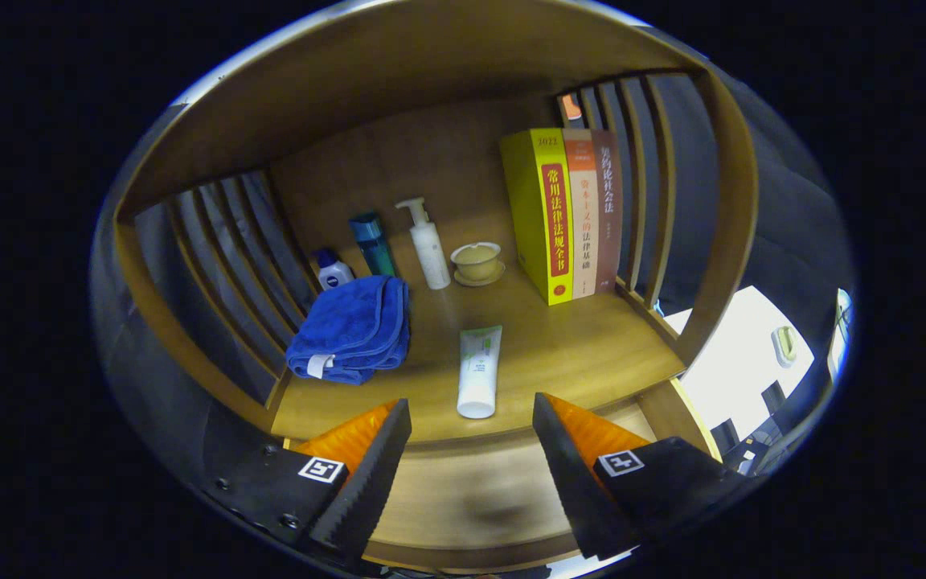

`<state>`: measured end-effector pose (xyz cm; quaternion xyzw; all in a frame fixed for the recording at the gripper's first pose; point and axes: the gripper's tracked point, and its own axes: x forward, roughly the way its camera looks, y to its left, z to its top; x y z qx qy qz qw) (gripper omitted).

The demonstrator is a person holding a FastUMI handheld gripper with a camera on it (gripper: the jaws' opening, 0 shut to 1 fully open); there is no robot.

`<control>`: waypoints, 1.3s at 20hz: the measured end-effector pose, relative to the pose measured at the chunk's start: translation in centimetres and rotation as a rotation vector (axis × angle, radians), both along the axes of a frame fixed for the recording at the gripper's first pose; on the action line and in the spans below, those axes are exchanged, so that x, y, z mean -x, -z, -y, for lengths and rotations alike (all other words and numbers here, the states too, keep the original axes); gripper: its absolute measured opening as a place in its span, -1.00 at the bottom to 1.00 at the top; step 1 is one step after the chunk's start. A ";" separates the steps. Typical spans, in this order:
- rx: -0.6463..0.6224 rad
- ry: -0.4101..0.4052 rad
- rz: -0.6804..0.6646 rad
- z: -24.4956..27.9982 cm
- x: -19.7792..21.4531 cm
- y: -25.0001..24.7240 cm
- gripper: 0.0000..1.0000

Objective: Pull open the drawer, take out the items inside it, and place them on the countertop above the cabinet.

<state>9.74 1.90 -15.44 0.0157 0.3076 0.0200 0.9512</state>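
Note:
My gripper [471, 430] is open, its two fingers spread wide with nothing between them. Just ahead of the fingers lies a white tube with green print [479, 371] on the wooden countertop [575, 354], cap end toward me. Below the countertop's front edge, between and under the fingers, I see the pulled-out wooden drawer [463, 498]; the part of its inside that shows is bare wood with a dark shadow.
A folded blue towel [353, 328] lies left of the tube. Behind stand a small blue-capped bottle [333, 270], a teal bottle [373, 244], a white pump bottle [428, 245] and a lidded cup on a saucer [477, 263]. Three upright books [563, 213] stand at right. Slatted sides [222, 241] close the shelf.

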 end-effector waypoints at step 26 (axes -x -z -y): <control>-0.002 -0.002 0.261 4.5 22.0 5.5 0.97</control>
